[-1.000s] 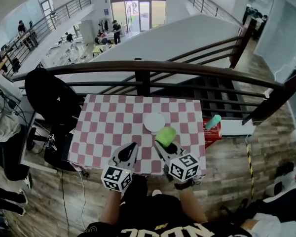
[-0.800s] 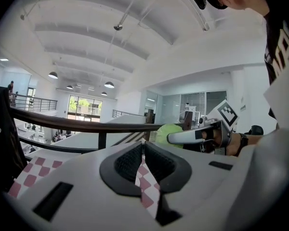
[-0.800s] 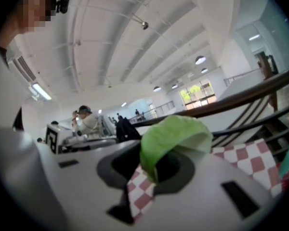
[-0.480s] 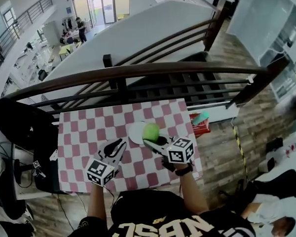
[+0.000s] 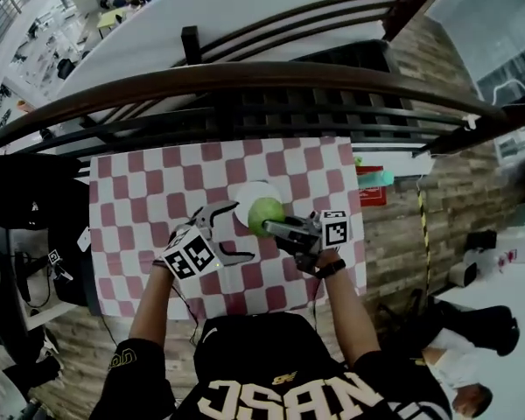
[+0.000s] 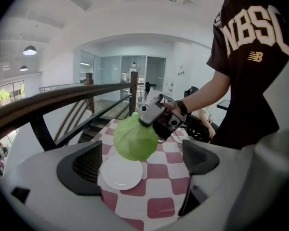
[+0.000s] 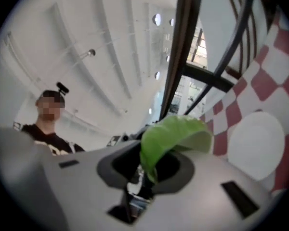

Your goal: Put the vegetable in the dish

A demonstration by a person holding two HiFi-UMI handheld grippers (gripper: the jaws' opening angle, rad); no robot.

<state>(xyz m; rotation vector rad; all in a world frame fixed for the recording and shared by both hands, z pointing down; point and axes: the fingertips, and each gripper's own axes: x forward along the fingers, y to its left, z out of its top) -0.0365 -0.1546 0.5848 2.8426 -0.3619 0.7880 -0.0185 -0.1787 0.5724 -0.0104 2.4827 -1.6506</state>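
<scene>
head view, dish: white dish [image 5: 248, 192] seen on checked tablecloth [image 5: 149, 191].
head view, vegetable: green vegetable [image 5: 264, 216] held at the dish's near-right rim by right gripper [image 5: 276, 227].
head view, left gripper: left gripper [image 5: 234, 233] placed just beside the dish, at its near-left side.
left gripper view, jaws: spread wide, just been opening; nothing gripped, only dish and tablecloth seen between them.
left gripper view, vegetable: seen over the dish's far rim; contact cannot be told.
right gripper view, jaws: closed narrow on the vegetable's leaf.
right gripper view, vegetable: seen left of the dish.
</scene>
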